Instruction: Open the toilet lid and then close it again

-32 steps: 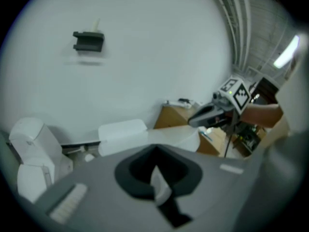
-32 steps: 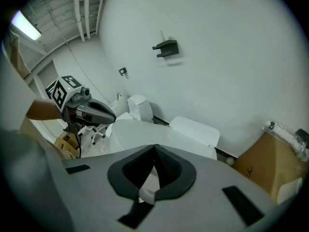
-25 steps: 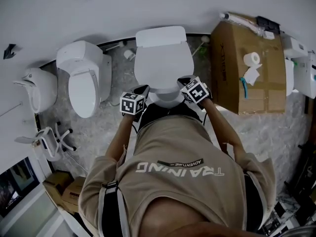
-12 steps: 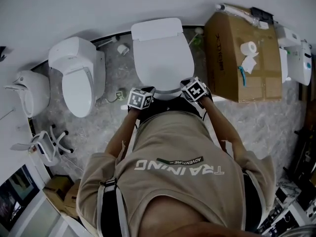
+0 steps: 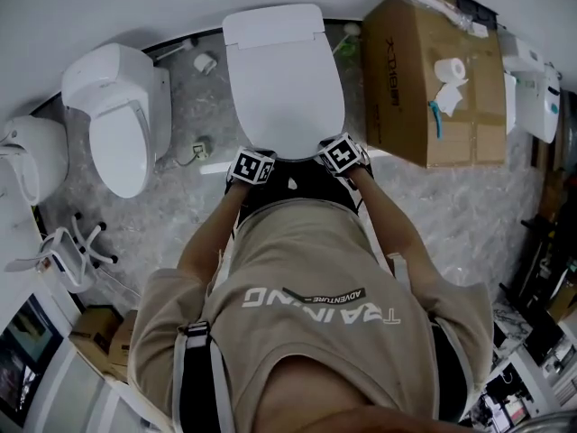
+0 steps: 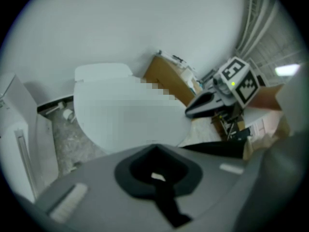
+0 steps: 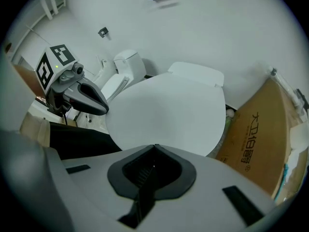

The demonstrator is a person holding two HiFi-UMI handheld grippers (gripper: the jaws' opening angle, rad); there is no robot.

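Note:
The white toilet lid lies down flat over the bowl, in front of the person. My left gripper is at the front left of the lid's rim, and my right gripper at the front right. In the left gripper view the lid fills the space just beyond my shut left gripper, with the right gripper at its edge. In the right gripper view my right gripper is shut with nothing in it, the lid is close ahead, and the left gripper is beside it.
A second white toilet stands to the left, with another white fixture beyond it. A cardboard box with a paper roll on top stands close on the right. A small roll lies on the marble floor by the wall.
Both grippers have stayed at the lid's front edge and drawn a little lower in the head view. The bowl rim that showed under the lid a second ago is now covered.

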